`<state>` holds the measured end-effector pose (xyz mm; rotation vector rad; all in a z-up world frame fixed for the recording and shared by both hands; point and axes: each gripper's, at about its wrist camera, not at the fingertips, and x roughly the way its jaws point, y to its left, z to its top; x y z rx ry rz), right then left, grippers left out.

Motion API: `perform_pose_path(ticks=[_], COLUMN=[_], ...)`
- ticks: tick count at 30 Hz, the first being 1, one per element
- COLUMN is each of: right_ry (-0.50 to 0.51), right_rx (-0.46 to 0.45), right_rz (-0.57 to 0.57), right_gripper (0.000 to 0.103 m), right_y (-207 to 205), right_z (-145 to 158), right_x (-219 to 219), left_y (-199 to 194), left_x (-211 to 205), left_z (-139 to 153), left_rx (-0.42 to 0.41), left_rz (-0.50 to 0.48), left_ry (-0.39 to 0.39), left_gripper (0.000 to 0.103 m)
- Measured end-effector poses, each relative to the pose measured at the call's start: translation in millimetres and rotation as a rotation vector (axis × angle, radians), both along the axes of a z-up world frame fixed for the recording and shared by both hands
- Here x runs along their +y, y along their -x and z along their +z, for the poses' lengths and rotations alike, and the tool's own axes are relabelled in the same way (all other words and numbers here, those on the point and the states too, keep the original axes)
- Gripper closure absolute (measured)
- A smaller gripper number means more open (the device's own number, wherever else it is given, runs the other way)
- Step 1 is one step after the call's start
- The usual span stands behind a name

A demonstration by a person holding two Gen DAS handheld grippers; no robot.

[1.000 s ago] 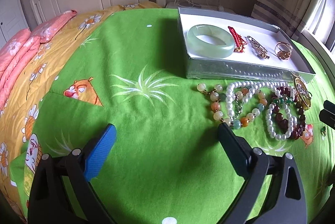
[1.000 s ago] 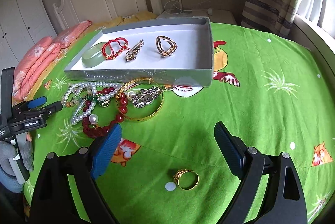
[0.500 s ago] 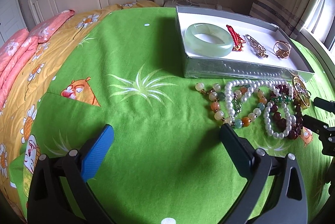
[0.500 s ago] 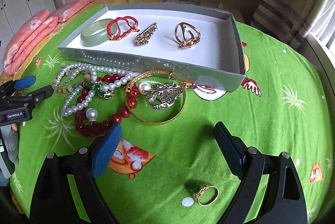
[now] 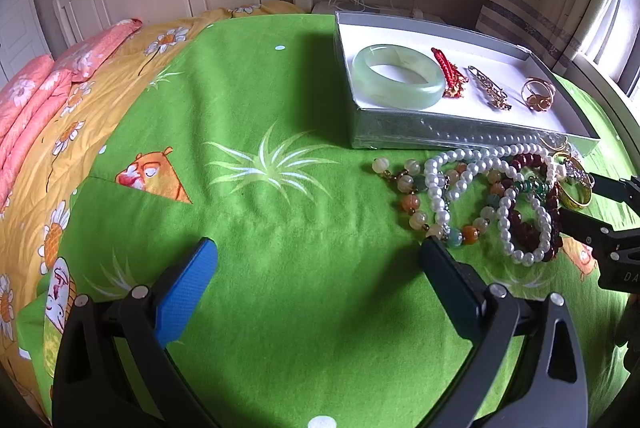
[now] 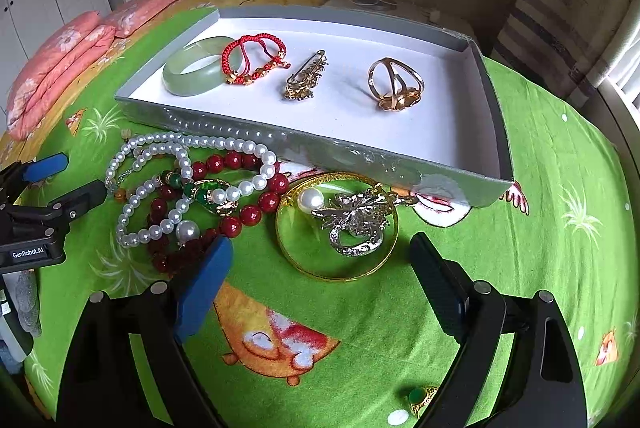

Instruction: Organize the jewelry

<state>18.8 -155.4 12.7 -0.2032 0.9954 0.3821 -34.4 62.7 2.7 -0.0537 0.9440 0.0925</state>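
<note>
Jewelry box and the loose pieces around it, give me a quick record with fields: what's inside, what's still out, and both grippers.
surface: green printed bedspread
jewelry box: open, grey, white lining
inside box: jade bangle, red cord bracelet, gold brooch, gold ring
outside, before box: pearl necklace, red bead bracelet, gold bangle with silver brooch lying in it
apart, near camera: green-stone ring
left gripper: open, empty
right gripper: open, empty, above gold bangle
</note>
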Motion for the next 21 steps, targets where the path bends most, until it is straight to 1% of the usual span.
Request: perform_pose_path(ticks=[10,13,18,21], right_ry=[-0.011,-0.009,-0.012,-0.004], right_rx=[-0.016,-0.027,-0.056,-0.07], right_rz=[-0.006,-0.006,-0.013,-0.017], right_gripper=[0.016,0.018,0.044,0.044], right_y=[-7,-5,4,8], right_z=[-1,0,3,3], right_x=[4,4,1,-2], left_y=[0,0,0,0], left_x=[0,0,0,0], left_z=[0,0,0,0], left_rx=[-0.001,-0.001,-0.001,-0.001], left_rz=[0.0,0.0,0.0,0.0], left_ry=[0.001,0.001,0.001,0.0], left_gripper=[0.003,0.003,0.003,0.003])
